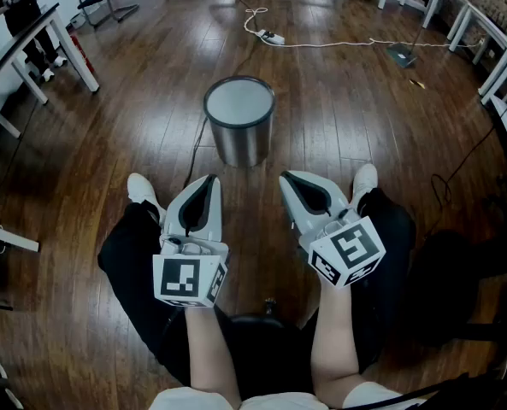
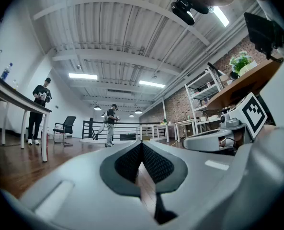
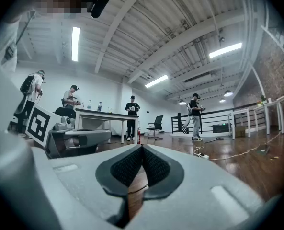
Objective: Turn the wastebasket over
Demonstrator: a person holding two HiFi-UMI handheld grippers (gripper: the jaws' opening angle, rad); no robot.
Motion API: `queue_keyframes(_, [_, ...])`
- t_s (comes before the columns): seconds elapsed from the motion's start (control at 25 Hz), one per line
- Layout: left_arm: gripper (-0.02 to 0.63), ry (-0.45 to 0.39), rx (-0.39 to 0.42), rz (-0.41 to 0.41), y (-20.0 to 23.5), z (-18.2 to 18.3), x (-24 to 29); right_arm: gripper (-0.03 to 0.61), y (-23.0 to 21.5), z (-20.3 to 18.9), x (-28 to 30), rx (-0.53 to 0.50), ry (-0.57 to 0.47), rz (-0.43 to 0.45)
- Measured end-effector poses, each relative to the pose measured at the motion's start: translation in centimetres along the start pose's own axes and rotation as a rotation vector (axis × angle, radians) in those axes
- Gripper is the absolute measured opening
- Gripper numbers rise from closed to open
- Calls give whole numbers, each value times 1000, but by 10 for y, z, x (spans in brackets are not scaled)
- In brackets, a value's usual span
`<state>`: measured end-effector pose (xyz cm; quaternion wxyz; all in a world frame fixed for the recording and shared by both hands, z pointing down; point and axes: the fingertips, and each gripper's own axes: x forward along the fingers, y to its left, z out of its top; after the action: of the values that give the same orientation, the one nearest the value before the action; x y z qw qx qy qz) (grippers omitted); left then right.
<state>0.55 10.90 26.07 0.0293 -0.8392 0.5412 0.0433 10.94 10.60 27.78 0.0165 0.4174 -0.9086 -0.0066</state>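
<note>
Both my jaws are pressed together, and the wastebasket is on the floor before me.
I hold my left gripper and my right gripper side by side above my knees, each one closed on nothing, both pointing toward the round metal wastebasket. It stands near the middle of the wooden floor, just beyond my white shoes, apart from both grippers. A white cable lies toward the floor's far edge.

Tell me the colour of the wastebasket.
The wastebasket is silvery grey metal with a dark top rim, shown best in the head view.
</note>
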Motion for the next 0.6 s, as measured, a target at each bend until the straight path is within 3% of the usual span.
queue_keyframes(0.32, [17,35,2,29,61,-26,97,-8,-73,-15,99,43,23,-2])
queue_keyframes(0.48, [17,69,-4,69,96,-40,131,-8,-89,-30,151,36,77,30])
queue_keyframes(0.6, [17,88,16,52,113,-52,154,-8,-101,-39,185,68,86,31])
